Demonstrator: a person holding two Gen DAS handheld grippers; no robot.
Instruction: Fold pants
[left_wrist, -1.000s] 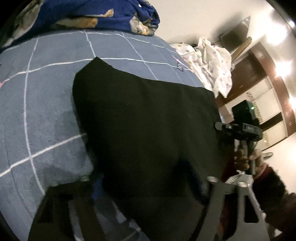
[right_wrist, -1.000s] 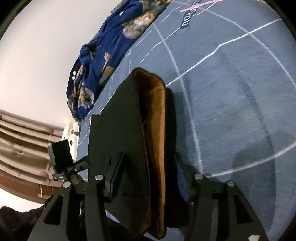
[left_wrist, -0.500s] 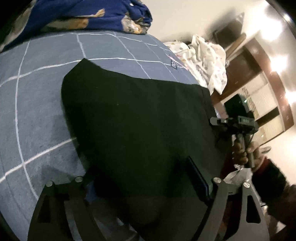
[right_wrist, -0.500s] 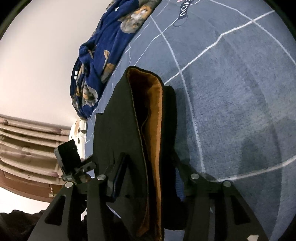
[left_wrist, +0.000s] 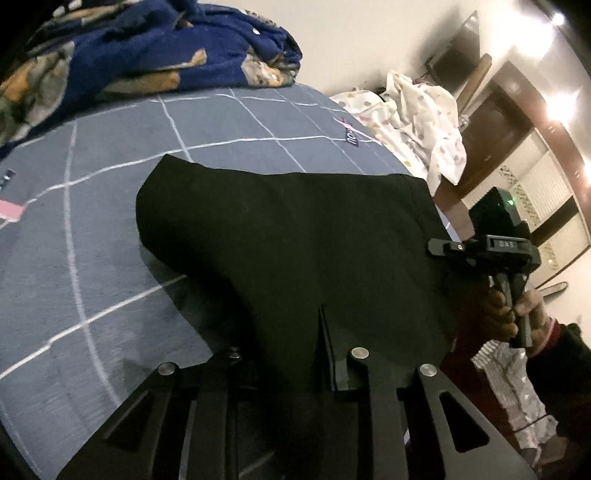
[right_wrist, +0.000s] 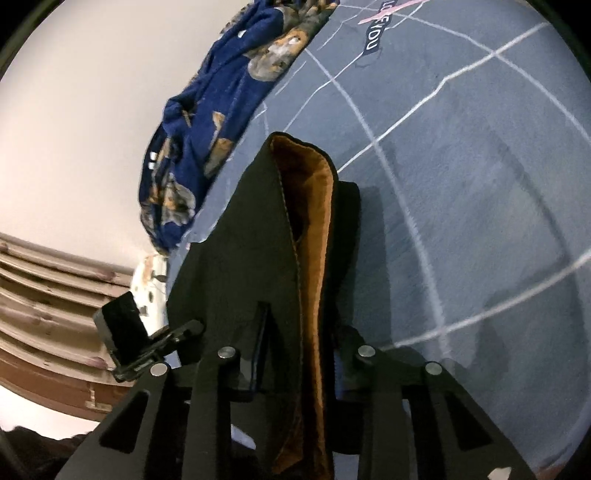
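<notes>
The black pants (left_wrist: 295, 236) lie on the blue-grey checked bed cover (left_wrist: 92, 221). In the right wrist view they show as black cloth (right_wrist: 229, 258) with an orange-brown lining (right_wrist: 310, 221) at the open waist. My left gripper (left_wrist: 284, 354) is shut on the near edge of the pants; only its right finger (left_wrist: 328, 350) shows over the cloth. My right gripper (right_wrist: 299, 339) is shut on the waist edge, its left finger (right_wrist: 260, 343) lying on the black cloth. Each gripper shows in the other's view, the right one (left_wrist: 491, 251) at the pants' right side, the left one (right_wrist: 125, 332) at their left.
A dark blue blanket with brown animal prints (left_wrist: 147, 55) is heaped at the far side of the bed. A white patterned cloth (left_wrist: 424, 122) lies at the bed's right corner. A wooden wardrobe (left_wrist: 517, 147) stands beyond it.
Both grippers have closed their fingers onto the pants' edge. The cloth has risen slightly between them.
</notes>
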